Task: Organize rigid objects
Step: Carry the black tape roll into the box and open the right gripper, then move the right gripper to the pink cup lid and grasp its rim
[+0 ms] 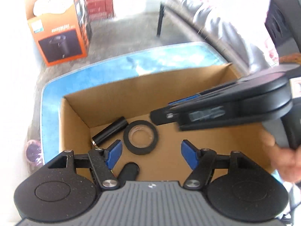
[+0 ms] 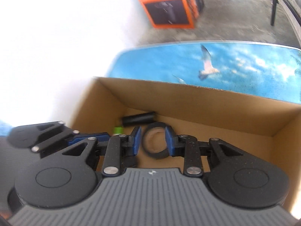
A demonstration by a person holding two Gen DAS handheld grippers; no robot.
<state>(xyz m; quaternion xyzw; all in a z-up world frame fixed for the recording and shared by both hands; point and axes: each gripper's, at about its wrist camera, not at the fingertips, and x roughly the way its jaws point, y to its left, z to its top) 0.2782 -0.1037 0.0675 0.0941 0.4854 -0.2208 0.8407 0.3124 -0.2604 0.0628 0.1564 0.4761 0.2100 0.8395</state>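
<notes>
I see the tape roll (image 1: 140, 140) flat on the floor of the cardboard box (image 1: 116, 101), beside a black cylinder (image 1: 110, 131). My left gripper (image 1: 150, 155) hangs above it, jaws wide, empty. My right gripper (image 2: 152, 141) stands narrowly parted, gripping nothing.

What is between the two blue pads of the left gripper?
Only bare brown cardboard box floor; the black tape roll lies just beyond the left gripper, seen in the left wrist view.

A table (image 2: 235, 64) with a blue sky-and-seagull printed top (glossy, rounded at the corner) carries an open cardboard box (image 1: 120, 90), set directly on it.
</notes>
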